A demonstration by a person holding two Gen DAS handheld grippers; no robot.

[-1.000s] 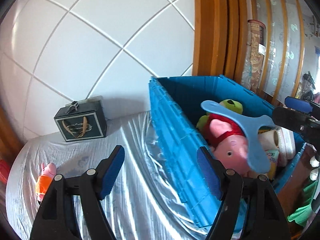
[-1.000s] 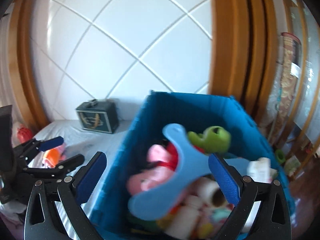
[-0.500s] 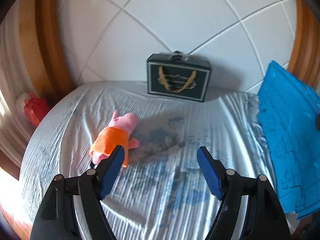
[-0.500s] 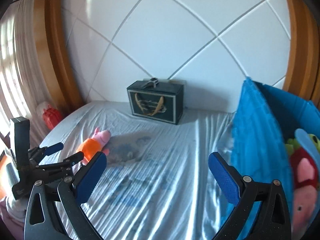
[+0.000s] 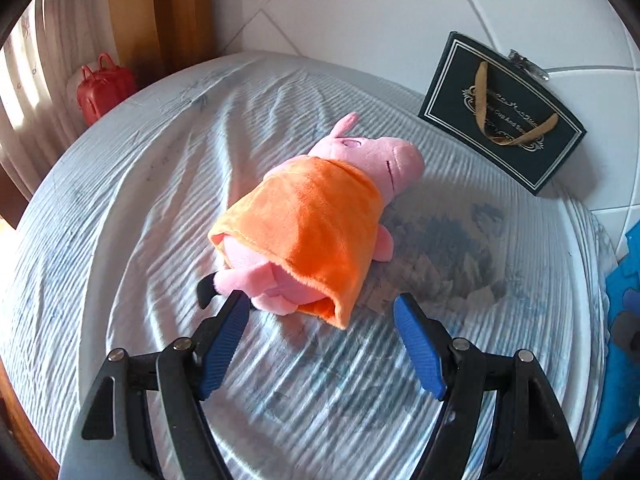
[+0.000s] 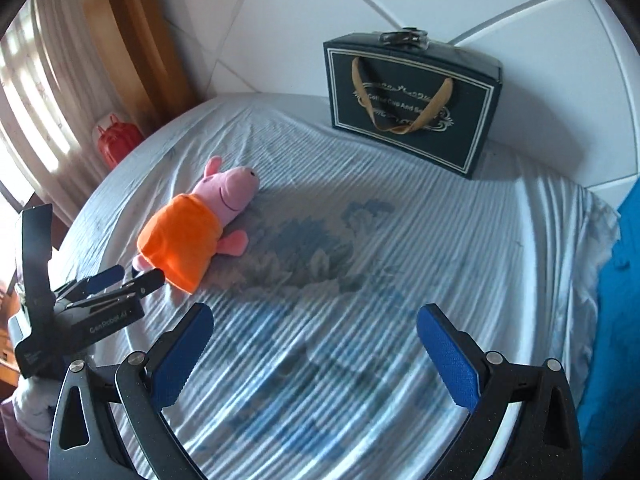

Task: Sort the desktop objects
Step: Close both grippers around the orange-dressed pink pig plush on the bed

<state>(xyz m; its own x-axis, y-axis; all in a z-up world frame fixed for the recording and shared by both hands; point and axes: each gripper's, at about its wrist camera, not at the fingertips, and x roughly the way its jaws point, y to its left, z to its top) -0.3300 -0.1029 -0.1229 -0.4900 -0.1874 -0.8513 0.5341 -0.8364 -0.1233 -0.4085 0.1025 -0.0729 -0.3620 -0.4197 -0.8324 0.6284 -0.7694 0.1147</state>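
A pink pig plush in an orange dress (image 5: 308,220) lies on the cloth-covered table (image 5: 120,200), feet toward me. My left gripper (image 5: 320,312) is open, just short of the plush's feet, jaws wide on either side of the dress hem. In the right wrist view the plush (image 6: 188,236) lies at the left, with the left gripper (image 6: 124,278) beside its feet. My right gripper (image 6: 316,328) is open and empty above the middle of the table. A dark green gift box (image 6: 412,104) stands at the back.
The blue crate's wall (image 6: 620,280) shows at the right edge; it also shows in the left wrist view (image 5: 624,320). A small red case (image 5: 104,88) sits off the table at the far left. The gift box (image 5: 504,112) stands by the tiled wall.
Both grippers have swung left, away from the blue crate. The left gripper has closed in on the pig plush. The blue flat toy seen over the crate is out of view.
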